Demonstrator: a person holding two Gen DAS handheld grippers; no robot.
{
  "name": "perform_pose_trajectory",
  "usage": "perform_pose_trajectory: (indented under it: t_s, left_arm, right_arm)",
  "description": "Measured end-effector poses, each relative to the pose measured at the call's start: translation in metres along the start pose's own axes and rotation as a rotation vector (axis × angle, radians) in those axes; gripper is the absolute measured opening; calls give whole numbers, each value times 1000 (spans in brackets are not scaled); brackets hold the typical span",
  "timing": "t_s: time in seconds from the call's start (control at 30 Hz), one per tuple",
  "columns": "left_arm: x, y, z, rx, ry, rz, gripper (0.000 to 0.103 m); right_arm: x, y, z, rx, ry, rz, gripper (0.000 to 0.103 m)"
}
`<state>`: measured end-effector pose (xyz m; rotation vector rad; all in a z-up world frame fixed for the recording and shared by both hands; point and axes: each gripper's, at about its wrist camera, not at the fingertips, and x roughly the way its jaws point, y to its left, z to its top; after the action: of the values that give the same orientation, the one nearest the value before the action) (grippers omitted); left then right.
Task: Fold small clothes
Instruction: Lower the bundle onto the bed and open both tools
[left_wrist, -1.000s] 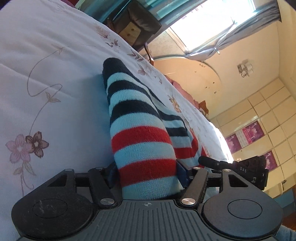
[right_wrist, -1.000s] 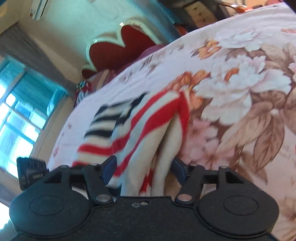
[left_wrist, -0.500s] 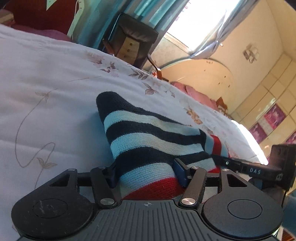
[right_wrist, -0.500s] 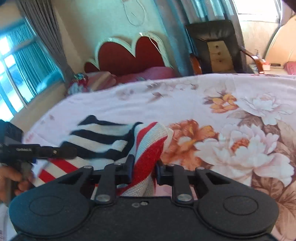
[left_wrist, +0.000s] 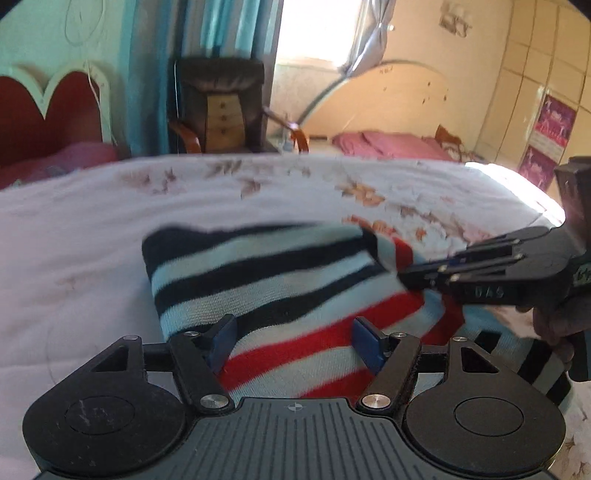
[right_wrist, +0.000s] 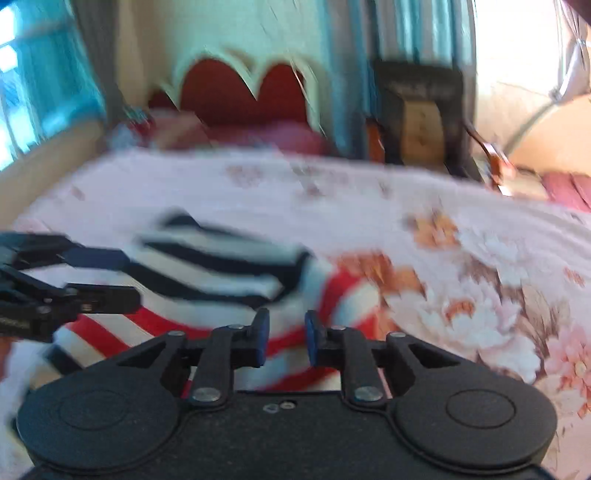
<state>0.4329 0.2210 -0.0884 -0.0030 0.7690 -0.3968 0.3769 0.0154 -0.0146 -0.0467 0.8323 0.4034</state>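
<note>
Bedspread (left_wrist: 92, 229): white with floral print, covers the bed
Headboard (right_wrist: 243, 92): red, scalloped pale trim
Armchair (left_wrist: 221, 107): dark, wooden arms, beyond the bed
Curtains (left_wrist: 229, 29): teal, beside bright window
Pink bedding (left_wrist: 384, 144): on the far bed
Posters (left_wrist: 550, 133): pink, on wall panels

Striped garment (right_wrist: 221, 266) motion-blurred; near edge hidden behind right tool (right_wrist: 282, 341).
</note>
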Motion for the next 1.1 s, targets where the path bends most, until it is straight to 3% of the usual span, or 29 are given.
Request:
perform_pose_trajectory:
  t_s: [0.1,0.17,0.27,0.33,0.47,0.6,0.73,1.1]
  left_arm:
    - [-6,6,-4,-52,-27,-20,68]
    - [-25,6,-8,-71,-66,-32,68]
    - [-51,2,-19,-48,-107,-24,68]
    - [-62,-8,-29,-40,-124,-35,68]
    - [-74,-36,-43,35,-126,-46,68]
    - [-74,-45,-55,65,-122,-11,68]
    - [-74,-47,-58,67,-110,13,68]
    - [-74,-63,-58,136,-71,101,68]
  right_arm:
    - [11,-15,1,51,5,-23,2]
    - [7,-16,2,41,18,-43,1]
    - [-28,-10,-6,14,-42,-32,18]
    - [-47,-2,-12,0,-67,1,18]
    - [-67,25,-25,-78,-73,60,17]
    - [-65,41,-32,-150,-40,16,17]
    - [-56,37,-40,-143,8,-20,12]
    - [-59,20,-56,-103,11,-72,13]
